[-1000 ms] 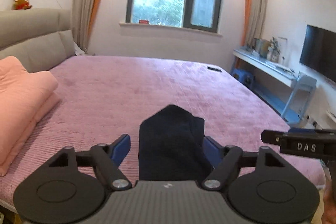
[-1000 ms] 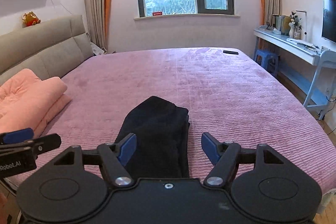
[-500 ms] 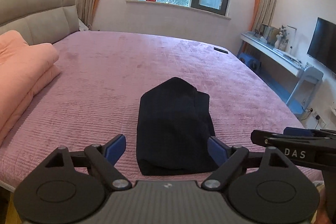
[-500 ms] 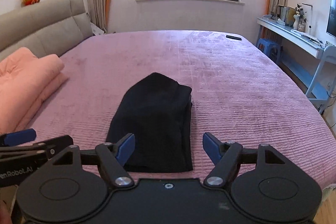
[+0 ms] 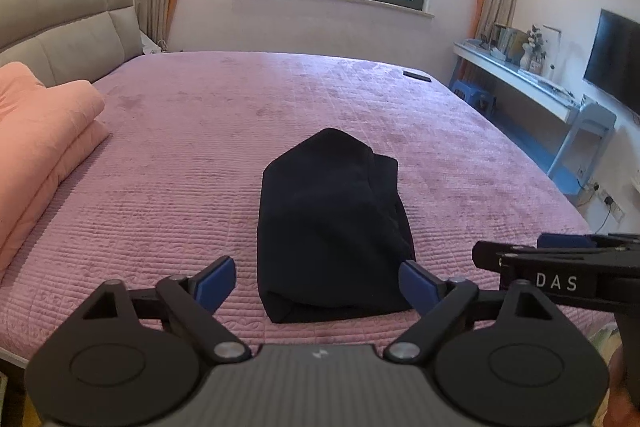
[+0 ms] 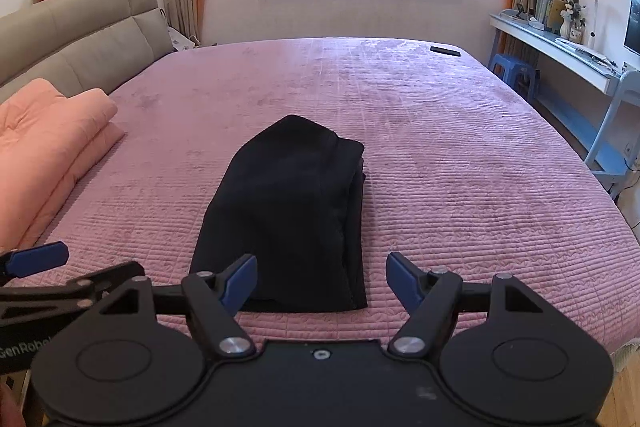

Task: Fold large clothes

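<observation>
**Holding both grippers spread, off the folded garment**

Left wrist view: your left gripper (image 5: 316,281) has its blue-padded fingers (image 5: 214,283) spread wide, gripping nothing. The folded black fabric garment (image 5: 332,227) lies flat on the pink quilted bedspread (image 5: 200,155), near the front edge of the bed; its near fold sits between your two fingertips in the frame, beyond them. I can't tell whether the pads touch the cloth. The far end of the garment tapers to a rounded point, with stacked layers showing along its right side. Your right gripper (image 5: 560,259) enters from the right edge, side-on, black frame lettered "DAS"; from this angle its opening isn't readable. A folded peach quilt (image 5: 44,147) sits at the left of the bed by the grey padded headboard (image 5: 68,27). A small dark flat object (image 5: 417,75) lies at the far right corner of the bed.

Right wrist view: your right gripper (image 6: 322,281) is also released, blue pads wide apart, nothing between them. The garment (image 6: 288,207) sits left of centre, its near left corner behind the left pad and its right edge well inside the right pad. Your left gripper (image 6: 40,267) shows at the left edge, one blue pad visible. Peach quilt (image 6: 52,143) far left.
</observation>
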`<state>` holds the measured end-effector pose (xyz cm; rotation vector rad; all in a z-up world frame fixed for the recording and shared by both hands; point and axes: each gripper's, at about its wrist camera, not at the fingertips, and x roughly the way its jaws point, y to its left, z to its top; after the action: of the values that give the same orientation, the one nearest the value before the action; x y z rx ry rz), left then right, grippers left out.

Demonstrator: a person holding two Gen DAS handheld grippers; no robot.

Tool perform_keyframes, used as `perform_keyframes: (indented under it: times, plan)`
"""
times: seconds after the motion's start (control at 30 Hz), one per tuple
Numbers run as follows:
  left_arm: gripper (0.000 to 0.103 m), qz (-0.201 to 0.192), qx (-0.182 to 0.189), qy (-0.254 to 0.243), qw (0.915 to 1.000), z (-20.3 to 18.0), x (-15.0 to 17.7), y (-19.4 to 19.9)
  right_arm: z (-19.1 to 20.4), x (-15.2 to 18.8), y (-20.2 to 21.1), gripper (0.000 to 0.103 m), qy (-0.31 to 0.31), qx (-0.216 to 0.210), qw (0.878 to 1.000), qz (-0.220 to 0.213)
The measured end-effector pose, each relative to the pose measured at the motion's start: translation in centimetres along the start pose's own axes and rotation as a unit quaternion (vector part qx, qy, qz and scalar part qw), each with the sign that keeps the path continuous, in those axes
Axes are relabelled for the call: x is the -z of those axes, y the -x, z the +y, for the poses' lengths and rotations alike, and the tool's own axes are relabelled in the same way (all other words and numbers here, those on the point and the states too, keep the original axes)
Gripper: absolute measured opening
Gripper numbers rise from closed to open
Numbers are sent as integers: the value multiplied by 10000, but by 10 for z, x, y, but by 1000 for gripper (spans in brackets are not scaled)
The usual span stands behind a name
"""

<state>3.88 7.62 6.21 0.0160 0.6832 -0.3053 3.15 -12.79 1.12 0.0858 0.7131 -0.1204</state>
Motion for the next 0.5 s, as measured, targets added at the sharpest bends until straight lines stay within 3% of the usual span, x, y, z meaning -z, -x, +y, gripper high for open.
perform_keyframes:
  times: [0.5]
  plan:
    - [98, 2, -47, -163, 9999, -4, 2, 1, 2, 1, 0, 85, 35, -58, 10000, 53]
